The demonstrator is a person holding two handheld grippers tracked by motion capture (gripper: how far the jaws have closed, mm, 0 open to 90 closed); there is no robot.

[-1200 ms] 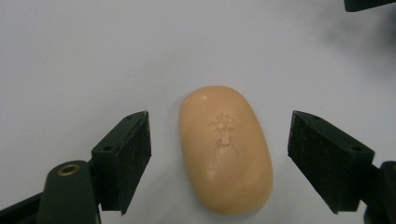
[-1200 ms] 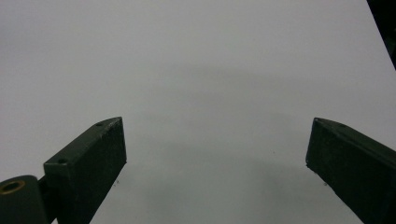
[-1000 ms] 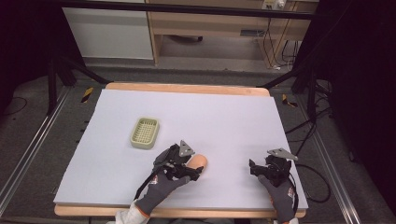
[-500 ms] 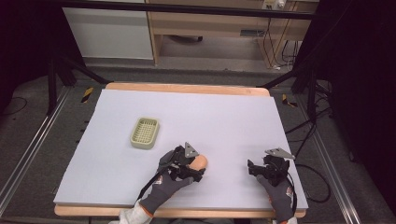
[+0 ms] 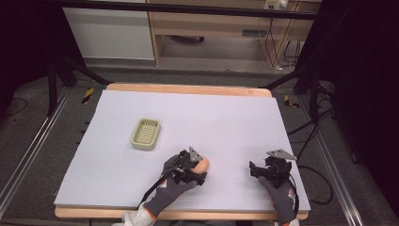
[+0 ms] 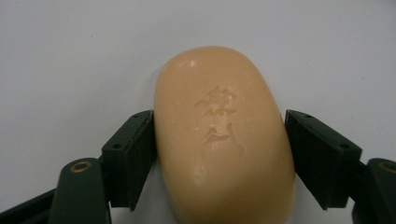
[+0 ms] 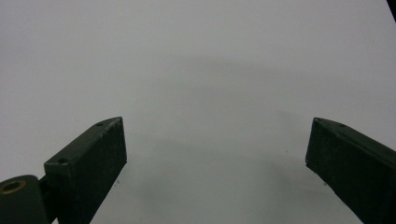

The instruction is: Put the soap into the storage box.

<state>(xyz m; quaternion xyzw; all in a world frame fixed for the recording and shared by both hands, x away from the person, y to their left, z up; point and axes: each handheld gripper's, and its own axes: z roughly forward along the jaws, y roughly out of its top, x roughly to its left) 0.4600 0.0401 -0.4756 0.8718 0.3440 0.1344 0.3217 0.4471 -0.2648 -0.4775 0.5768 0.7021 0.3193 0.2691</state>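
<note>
soap (image 6: 223, 140) is clamped between the left gripper (image 5: 188, 170) jaws on the near table (image 5: 226, 122), not yet moved to the tray (image 5: 146, 133); right gripper (image 5: 269, 170) is held spread, empty.

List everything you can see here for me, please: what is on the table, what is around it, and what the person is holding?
soap bar: one, peach-orange with a stamped mark, near the table's front edge, between the left gripper's jaws
soap dish: one, pale green with a slotted floor, left of the table's centre, with nothing in it
table: one, pale lilac-grey top with a wooden edge
cabinet: one, light wood, on the floor beyond the table
left gripper: one, black, in a gloved hand, jaws on either side of the soap bar
right gripper: one, black, in a gloved hand at the front right, jaws apart over bare table
</note>
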